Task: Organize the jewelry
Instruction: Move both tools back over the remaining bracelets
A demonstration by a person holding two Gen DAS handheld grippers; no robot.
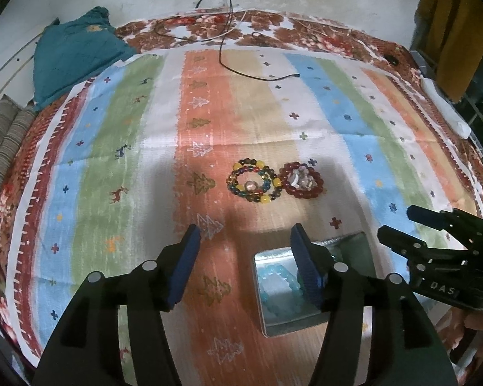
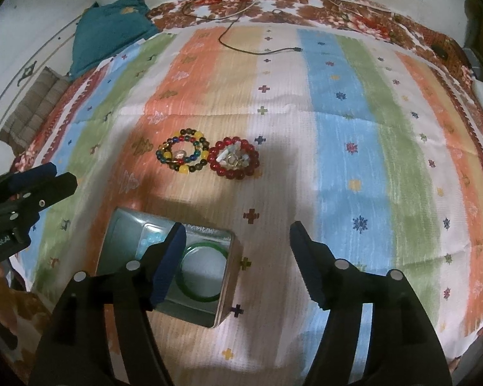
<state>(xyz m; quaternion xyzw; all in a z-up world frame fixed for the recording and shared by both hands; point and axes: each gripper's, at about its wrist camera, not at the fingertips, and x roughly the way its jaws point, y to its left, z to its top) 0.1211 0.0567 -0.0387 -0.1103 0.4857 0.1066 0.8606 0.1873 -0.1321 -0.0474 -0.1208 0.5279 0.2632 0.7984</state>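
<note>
A multicoloured bead bracelet (image 1: 253,180) (image 2: 183,155) lies on the striped cloth with a small ring inside it. A dark red bead bracelet (image 1: 301,180) (image 2: 233,160) lies touching its right side, with small rings and trinkets heaped inside. An open metal tin (image 1: 275,317) (image 2: 169,270) sits nearer me; it holds a pale blue bead bracelet (image 1: 275,284) and a green bangle (image 2: 203,271). My left gripper (image 1: 246,241) is open and empty, above the cloth left of the tin. My right gripper (image 2: 236,241) is open and empty, over the tin's right side.
A striped cloth (image 2: 354,148) covers a floral bedspread (image 1: 306,32). A black cable (image 1: 257,75) lies at the far side. A teal cloth (image 1: 71,64) and a striped cushion (image 1: 3,138) sit at the far left. A white object (image 1: 447,109) lies at the right edge.
</note>
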